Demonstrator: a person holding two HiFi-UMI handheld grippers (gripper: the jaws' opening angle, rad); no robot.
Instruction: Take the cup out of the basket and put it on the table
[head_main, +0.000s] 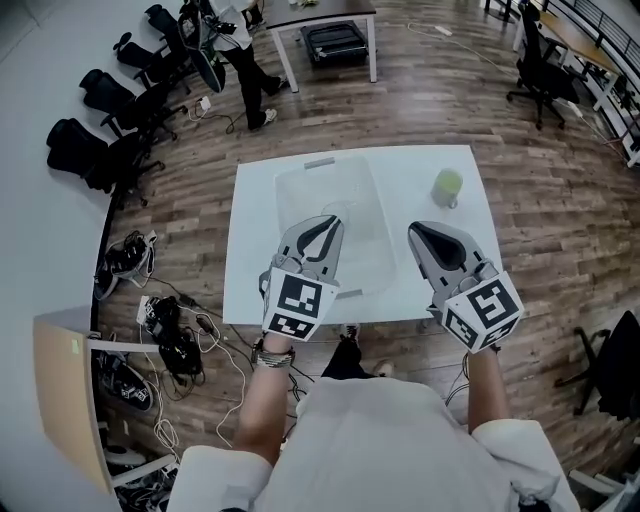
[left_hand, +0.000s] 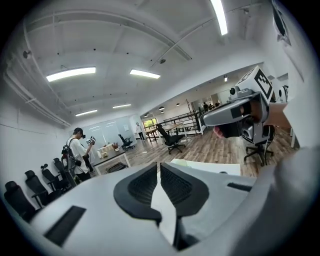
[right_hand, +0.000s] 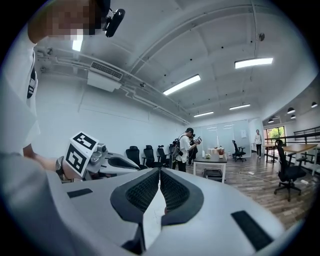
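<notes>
A light green cup (head_main: 447, 186) stands upright on the white table (head_main: 410, 165) at its right side, outside the clear plastic basket (head_main: 296, 183) that occupies the table's middle. My left gripper (head_main: 331, 222) hovers over the basket's near end, jaws shut and holding nothing. Over the table's near right part, my right gripper (head_main: 417, 231) is also shut and empty, a short way in front of the cup. The left gripper view aims across the room, its gripper (left_hand: 159, 165) closed. The right gripper view shows its gripper (right_hand: 159, 171) closed too.
Black office chairs (head_main: 105, 125) line the left wall, where a person (head_main: 235, 45) stands beside a desk (head_main: 320, 18). Cables and gear (head_main: 170, 335) lie on the floor at left. More chairs (head_main: 545, 70) stand at right. A cabinet corner (head_main: 65, 390) is near left.
</notes>
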